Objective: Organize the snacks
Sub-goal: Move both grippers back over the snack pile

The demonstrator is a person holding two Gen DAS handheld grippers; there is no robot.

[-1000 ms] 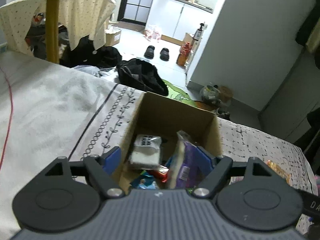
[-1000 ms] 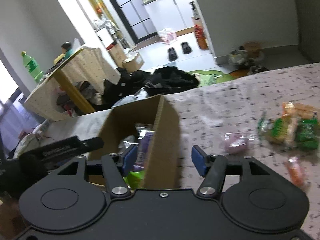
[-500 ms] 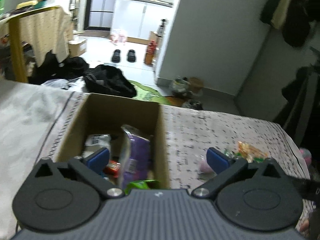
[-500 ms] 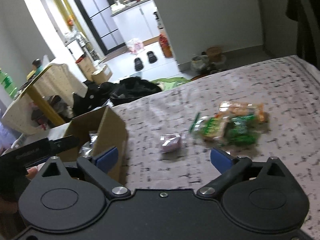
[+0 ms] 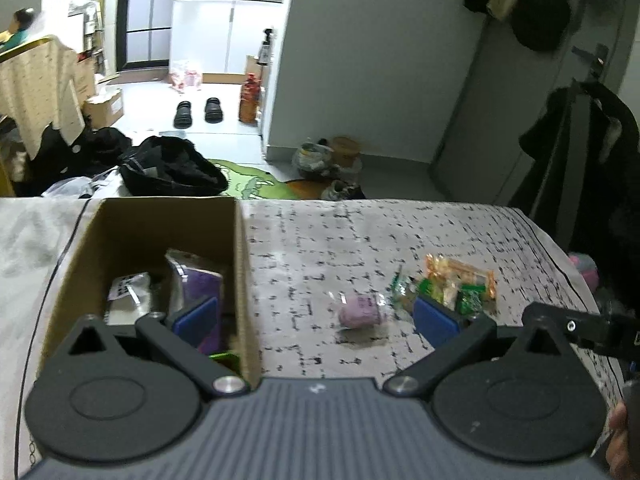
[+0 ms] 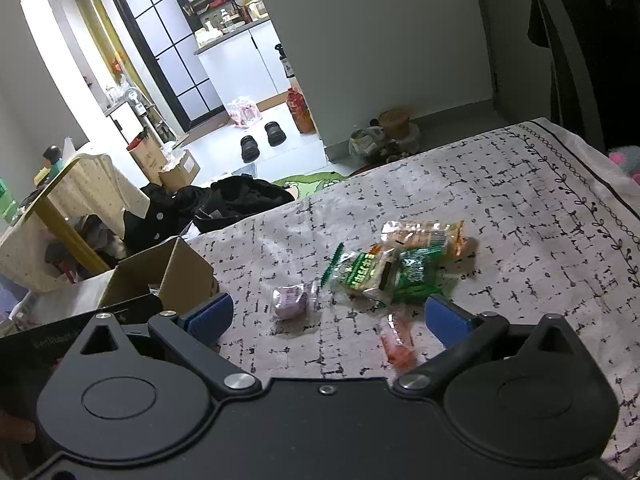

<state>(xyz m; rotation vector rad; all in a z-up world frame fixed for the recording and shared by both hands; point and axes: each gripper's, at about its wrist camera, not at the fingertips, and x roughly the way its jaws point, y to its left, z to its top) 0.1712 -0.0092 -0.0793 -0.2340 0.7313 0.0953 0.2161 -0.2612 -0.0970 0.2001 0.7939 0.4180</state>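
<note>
An open cardboard box (image 5: 160, 224) (image 6: 180, 272) stands on the patterned bedspread and holds a purple packet (image 5: 200, 284), a white packet (image 5: 128, 292) and other snacks. On the spread to its right lie a small purple wrapped snack (image 5: 360, 310) (image 6: 290, 300), green packets (image 6: 384, 274) (image 5: 466, 296), an orange-wrapped pack (image 6: 424, 232) (image 5: 460, 270) and a small orange-red sachet (image 6: 396, 344). My left gripper (image 5: 316, 316) is open and empty, straddling the box's right wall. My right gripper (image 6: 328, 314) is open and empty above the loose snacks.
The bedspread (image 6: 540, 216) ends at its far edge. Beyond it lie a black bag (image 5: 172, 168), black slippers (image 5: 196, 112) and a green mat on the floor. A cloth-draped table (image 6: 60, 208) stands left; dark coats (image 5: 580, 148) hang right.
Both grippers have swung right, from over the box toward the loose snacks, and their jaws have widened. The purple packet that stood between the left jaws now lies in the box.
</note>
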